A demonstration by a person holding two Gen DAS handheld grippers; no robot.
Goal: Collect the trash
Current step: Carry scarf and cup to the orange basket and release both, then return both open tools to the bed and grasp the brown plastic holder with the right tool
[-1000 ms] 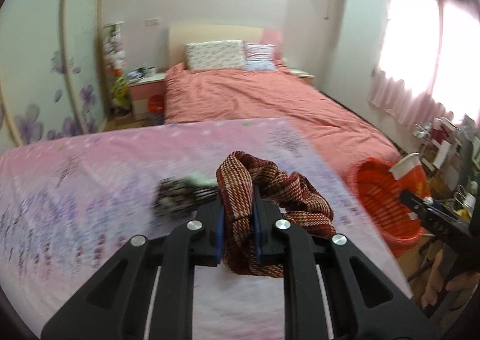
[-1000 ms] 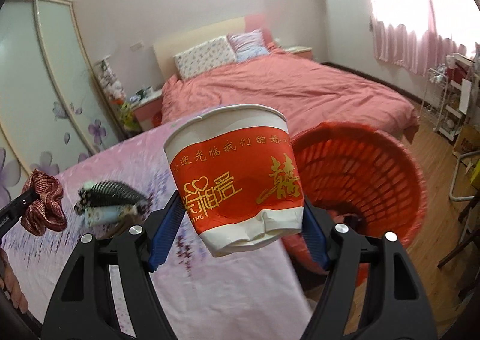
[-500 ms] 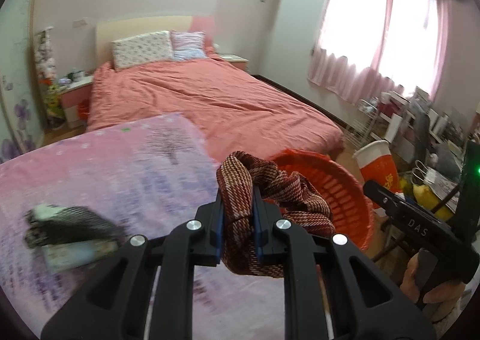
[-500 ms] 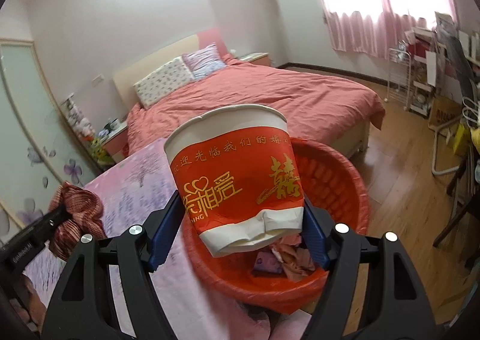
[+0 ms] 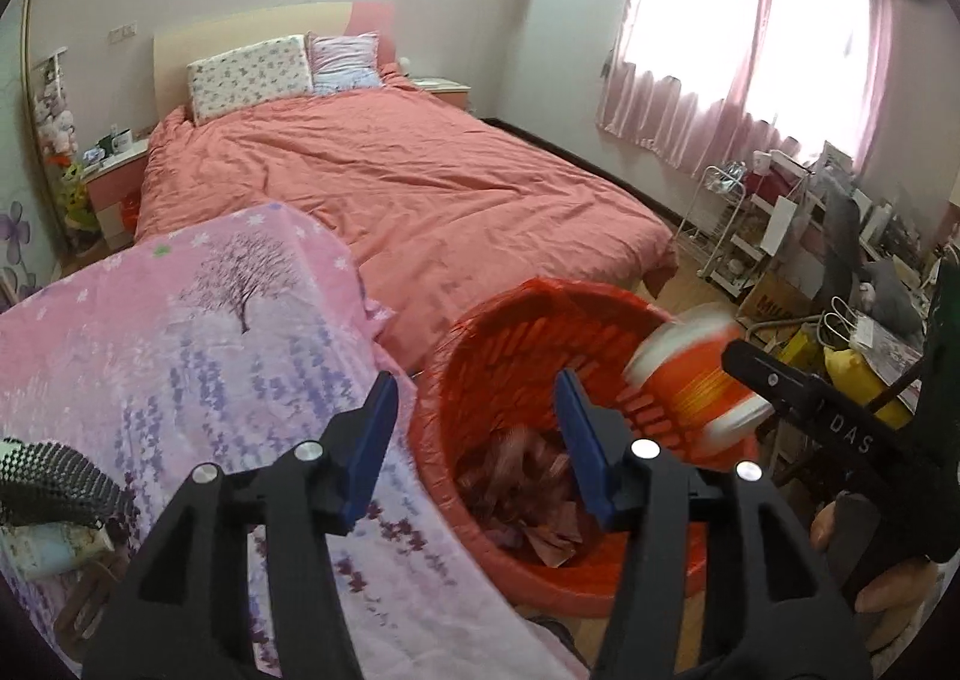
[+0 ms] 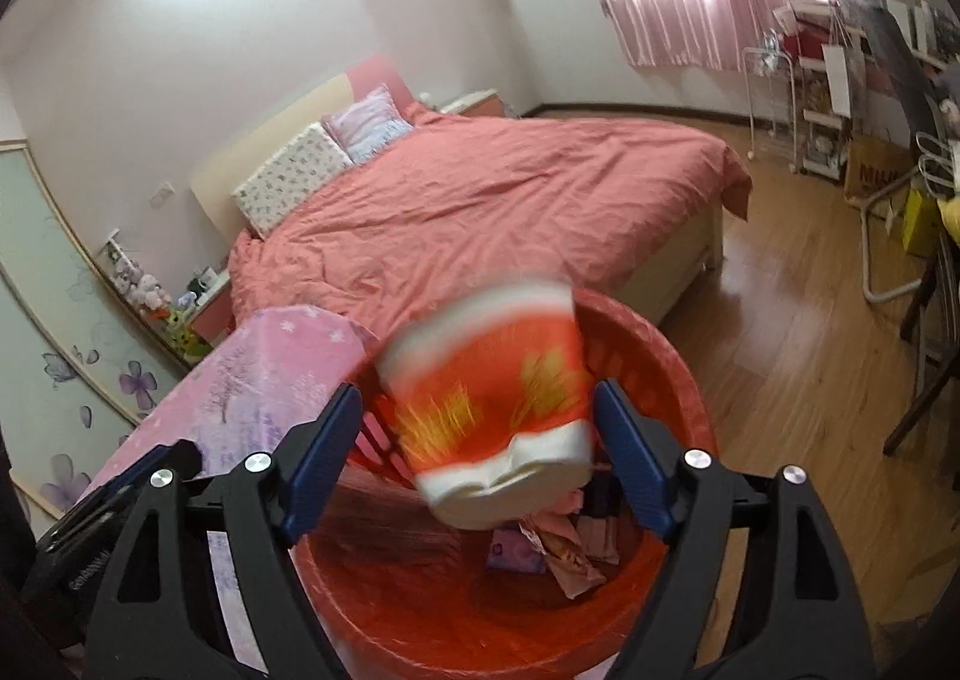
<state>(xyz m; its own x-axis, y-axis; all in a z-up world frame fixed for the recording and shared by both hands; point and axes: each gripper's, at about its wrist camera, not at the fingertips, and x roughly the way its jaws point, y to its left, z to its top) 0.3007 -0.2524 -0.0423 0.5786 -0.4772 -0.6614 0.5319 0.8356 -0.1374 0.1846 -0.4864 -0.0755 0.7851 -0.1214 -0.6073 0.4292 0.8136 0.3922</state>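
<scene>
An orange basket [image 5: 480,368] stands beside the pink-clothed table, with crumpled trash inside. My left gripper [image 5: 477,443] is open and empty above the basket; a blurred red woven cloth [image 5: 516,476] lies inside it. My right gripper [image 6: 480,458] is open above the basket [image 6: 690,398]. The red and white paper cup [image 6: 492,410] is motion-blurred between its fingers, tilted and apart from the pads. The cup [image 5: 690,374] also shows in the left wrist view at the basket's right rim.
A table with a pink floral cloth [image 5: 180,356] is to the left, with a black-and-white checkered item [image 5: 54,485] and a pale packet [image 5: 48,551] on it. A large bed [image 5: 384,182] lies behind. Cluttered racks and a chair [image 6: 900,236] stand at right.
Both grippers have opened over the basket. The red woven cloth has dropped from my left gripper into the basket. The cup has left my right gripper's pads and is falling.
</scene>
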